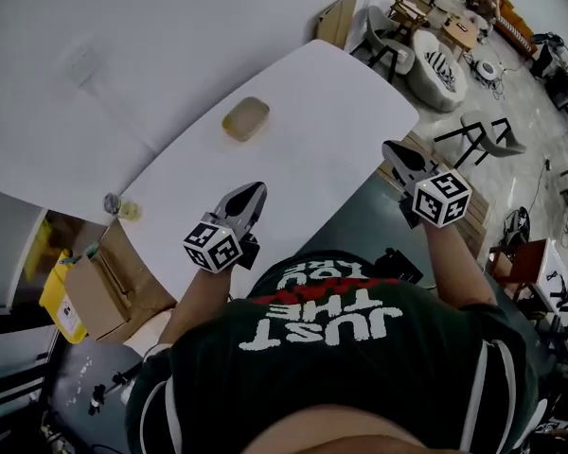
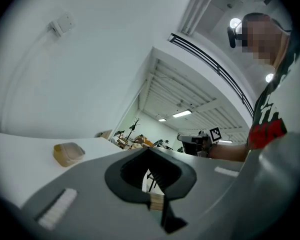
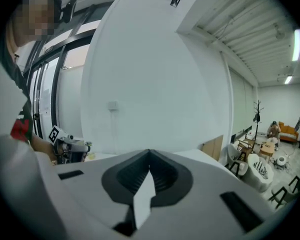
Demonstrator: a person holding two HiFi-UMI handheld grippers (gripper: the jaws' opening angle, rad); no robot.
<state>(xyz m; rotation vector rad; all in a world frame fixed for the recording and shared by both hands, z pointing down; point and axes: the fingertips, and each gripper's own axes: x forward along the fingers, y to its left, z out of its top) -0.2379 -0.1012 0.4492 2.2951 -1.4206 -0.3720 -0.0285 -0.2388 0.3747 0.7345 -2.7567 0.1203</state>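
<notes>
A shallow tan container [image 1: 245, 118] sits alone on the white table [image 1: 331, 102]; in the left gripper view the tan container [image 2: 68, 153] lies ahead to the left. My left gripper [image 1: 255, 190] hovers over the table's near side, jaws shut and holding nothing, a hand's length short of the container. My right gripper [image 1: 391, 147] is held at the table's right edge, also shut and empty. In its own view the left gripper [image 2: 149, 150] has its tips together, and so does the right gripper [image 3: 150, 152]. Each gripper shows in the other's view.
A small jar [image 1: 113, 202] stands at the table's left edge. An open cardboard box [image 1: 104, 289] and a yellow bin [image 1: 61, 301] sit on the floor to the left. Chairs and a round seat [image 1: 437, 68] stand beyond the table's far right corner. A white wall [image 1: 123, 45] backs the table.
</notes>
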